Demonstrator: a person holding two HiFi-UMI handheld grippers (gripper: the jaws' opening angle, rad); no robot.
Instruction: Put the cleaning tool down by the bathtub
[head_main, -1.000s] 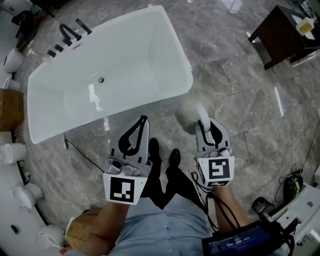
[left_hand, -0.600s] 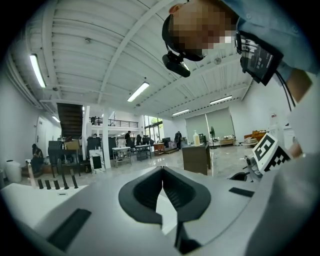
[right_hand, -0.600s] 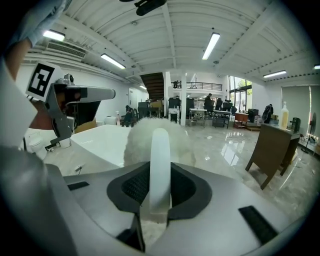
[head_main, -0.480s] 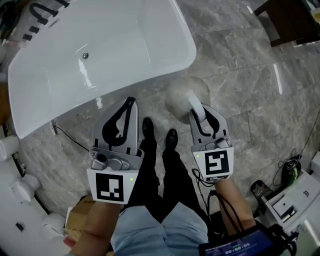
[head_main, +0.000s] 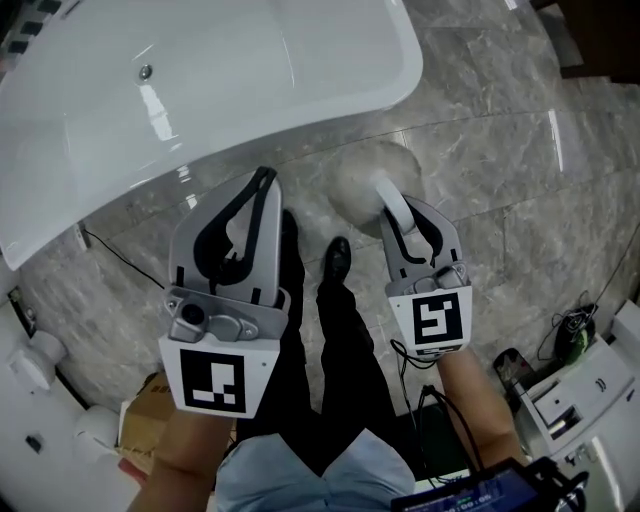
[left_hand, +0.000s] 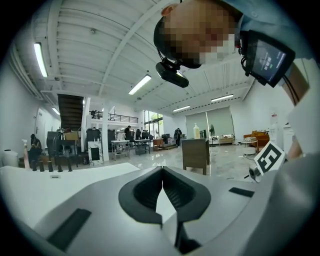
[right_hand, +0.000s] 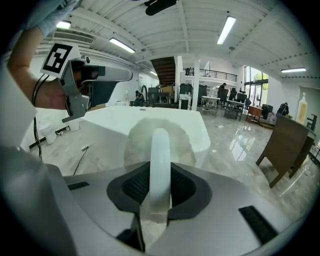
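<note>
The white bathtub (head_main: 300, 50) fills the top of the head view, and its outer wall (right_hand: 112, 120) stands just ahead in the right gripper view. My right gripper (head_main: 403, 212) is shut on the white handle (right_hand: 160, 155) of the cleaning tool. The tool's fluffy round head (head_main: 362, 172) hangs over the grey marble floor, close to the tub's near corner. My left gripper (head_main: 262, 180) is held beside it, a little to the left. Its jaws (left_hand: 162, 172) are shut with nothing between them.
A thin black cable (head_main: 115, 255) lies on the floor by the tub. The person's black shoes (head_main: 338, 255) stand between the grippers. White fixtures (head_main: 30, 365) and a cardboard box (head_main: 140, 440) sit at the left, electronic gear (head_main: 570, 385) at the bottom right. A dark wooden cabinet (right_hand: 287, 147) stands at the right.
Both grippers have come down towards the floor, the right one still holding the tool. The tub has slid up and grown larger in the head view.
</note>
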